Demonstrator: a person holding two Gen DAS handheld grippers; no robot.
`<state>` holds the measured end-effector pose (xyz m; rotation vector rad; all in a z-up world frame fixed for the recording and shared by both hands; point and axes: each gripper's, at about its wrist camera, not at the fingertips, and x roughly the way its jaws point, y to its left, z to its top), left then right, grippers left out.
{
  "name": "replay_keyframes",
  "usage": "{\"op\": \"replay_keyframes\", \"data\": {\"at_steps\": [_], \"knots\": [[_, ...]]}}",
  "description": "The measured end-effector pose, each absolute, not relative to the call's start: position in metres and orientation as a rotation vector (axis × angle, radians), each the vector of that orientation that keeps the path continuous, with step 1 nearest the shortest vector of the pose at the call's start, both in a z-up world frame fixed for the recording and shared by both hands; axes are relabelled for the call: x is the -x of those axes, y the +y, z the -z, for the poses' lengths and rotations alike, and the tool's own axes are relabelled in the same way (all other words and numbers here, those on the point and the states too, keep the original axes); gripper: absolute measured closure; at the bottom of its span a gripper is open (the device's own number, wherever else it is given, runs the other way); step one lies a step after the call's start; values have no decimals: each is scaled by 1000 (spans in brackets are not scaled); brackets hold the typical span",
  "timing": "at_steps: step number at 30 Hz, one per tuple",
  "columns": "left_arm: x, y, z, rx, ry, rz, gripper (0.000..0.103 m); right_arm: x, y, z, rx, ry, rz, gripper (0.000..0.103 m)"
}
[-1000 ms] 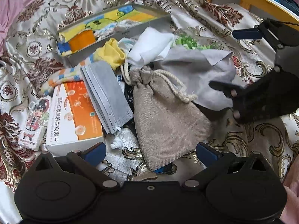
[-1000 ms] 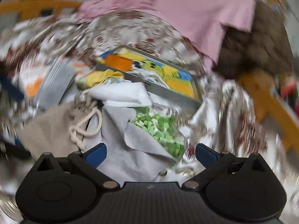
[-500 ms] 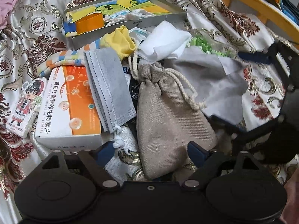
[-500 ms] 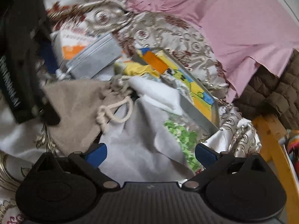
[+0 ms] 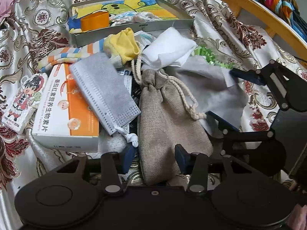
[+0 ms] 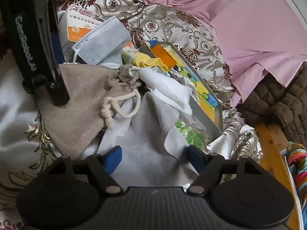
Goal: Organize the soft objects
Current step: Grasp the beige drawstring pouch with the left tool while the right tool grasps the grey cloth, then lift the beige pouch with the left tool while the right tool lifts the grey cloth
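Observation:
A beige drawstring pouch [image 5: 168,118] lies on a patterned bedspread in a pile of soft things. My left gripper [image 5: 156,158] is open, its jaws either side of the pouch's bottom end. The pouch also shows in the right wrist view [image 6: 82,103]. My right gripper [image 6: 155,156] is open over a grey cloth [image 6: 145,145], which also shows in the left wrist view [image 5: 214,88]. Around them lie a grey face mask [image 5: 103,90], a yellow sock [image 5: 122,46], a white cloth [image 5: 170,46] and a striped sock [image 5: 65,55].
A shallow grey tray [image 5: 134,28] with a colourful bottom holds an orange piece and a knotted white item. An orange-and-white tablet box [image 5: 63,111] and a small cartoon packet [image 5: 21,103] lie left. A wooden bed rail [image 5: 249,13] runs at right. Pink fabric [image 6: 239,25] lies beyond.
My left gripper has moved forward onto the pouch's bottom and its jaws have narrowed. My right gripper has swung in over the grey cloth, close beside the left one.

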<state>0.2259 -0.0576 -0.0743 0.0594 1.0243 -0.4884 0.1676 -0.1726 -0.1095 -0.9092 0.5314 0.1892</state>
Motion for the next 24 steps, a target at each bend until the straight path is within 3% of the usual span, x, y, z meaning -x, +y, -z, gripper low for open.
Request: {"op": "replay_keyframes", "data": {"at_steps": [4,10,14,19,24], "knots": [[-227,-58,78,-55,1030,485,70,-167,-171,111,924,517,-172,32],[-223,-59,76,-28,1033,526,85,-165,-172,107,924,494,-142,52],[-218,-59,71,-22,1025,555,89,-164,-173,103,908,483,-126,69],[-214,-59,68,-4,1023,577,91,-163,-176,101,897,472,-121,77],[-209,-60,61,-8,1001,605,91,-159,-173,98,889,459,-130,92]]}}
